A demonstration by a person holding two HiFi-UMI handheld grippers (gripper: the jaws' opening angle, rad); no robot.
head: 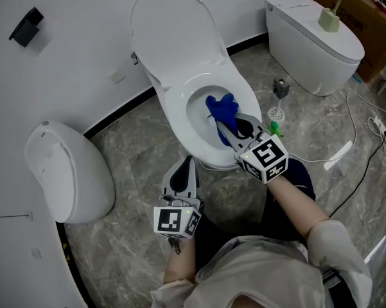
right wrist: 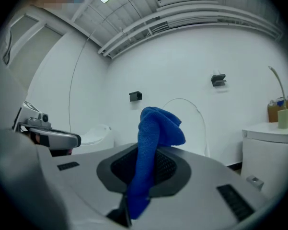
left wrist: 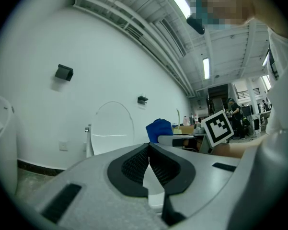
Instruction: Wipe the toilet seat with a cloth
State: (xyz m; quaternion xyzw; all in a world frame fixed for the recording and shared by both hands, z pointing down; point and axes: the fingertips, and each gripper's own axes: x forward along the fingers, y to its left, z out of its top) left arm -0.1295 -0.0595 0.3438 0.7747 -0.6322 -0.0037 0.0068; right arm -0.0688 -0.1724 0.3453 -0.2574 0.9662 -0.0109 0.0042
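Nearest, at the bottom of the head view: a pale sleeve and two forearms, one behind each gripper.

Left gripper (head: 189, 162) held low over the grey marbled floor (head: 135, 140). Tips just short of the toilet's front edge, behind and to the left of the right gripper. Jaws brought together at the tips, nothing pinched between them.

Right gripper (head: 221, 126) further forward, reaching over the front of the white toilet seat (head: 175, 117) toward the bowl opening. Jaws clamped on a blue cloth (right wrist: 155, 128), gripped along a narrow fold and bunched into a loose knot past the tips.

From the head view, blue cloth (head: 219, 108) just ahead of the right gripper's tips, over the bowl opening and inside the ring of the seat. Contact with the seat not possible to judge. From the left gripper view, same cloth ahead and slightly right, next to the right gripper's marker cube (left wrist: 216, 127).

Beyond both grippers, lid (head: 173, 24) raised upright against the white wall.

Well off to the left of the left gripper, another white toilet (head: 67, 172), lid down, close to the wall. Well off to the right of the right gripper, a third white toilet (head: 315, 43), with a cardboard box (head: 359, 11) behind it.

Farthest, high on the wall to the left: a small black bracket (head: 26, 25).
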